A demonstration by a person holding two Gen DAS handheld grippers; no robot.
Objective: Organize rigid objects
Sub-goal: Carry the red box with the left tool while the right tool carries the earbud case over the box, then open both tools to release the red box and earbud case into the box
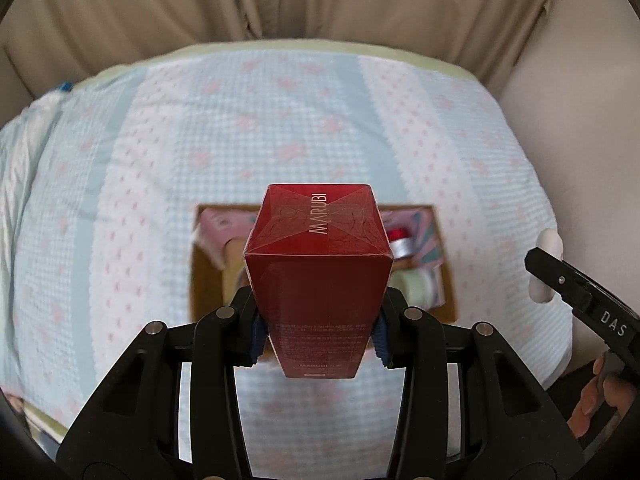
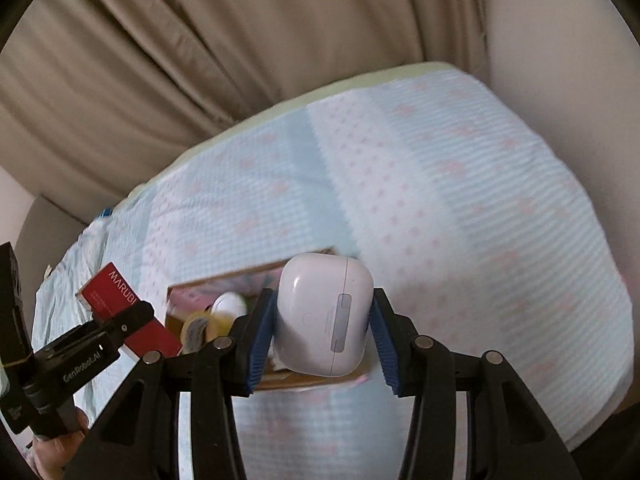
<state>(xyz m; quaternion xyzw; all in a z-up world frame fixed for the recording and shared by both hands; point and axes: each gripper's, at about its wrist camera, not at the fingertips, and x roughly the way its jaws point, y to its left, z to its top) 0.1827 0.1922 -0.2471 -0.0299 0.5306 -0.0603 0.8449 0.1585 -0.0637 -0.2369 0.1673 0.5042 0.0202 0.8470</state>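
My left gripper [image 1: 319, 330] is shut on a tall red box [image 1: 318, 264] marked MARUBI and holds it upright above an open cardboard box [image 1: 202, 276] on the bed. The red box also shows at the left of the right wrist view [image 2: 120, 308]. My right gripper [image 2: 322, 338] is shut on a white earbuds case [image 2: 322, 314], held over the same cardboard box [image 2: 248, 270]. The cardboard box holds several small items: a pink pack [image 1: 218, 232], a red-capped silver jar [image 1: 402, 242], a pale green round item [image 1: 416, 286].
The bed carries a pale blue and white quilt with pink dots [image 1: 248, 120]. Beige curtains [image 1: 280, 0] hang behind it. A wall [image 1: 580, 120] runs along the bed's right side. The right gripper's body [image 1: 580, 292] shows at the right of the left wrist view.
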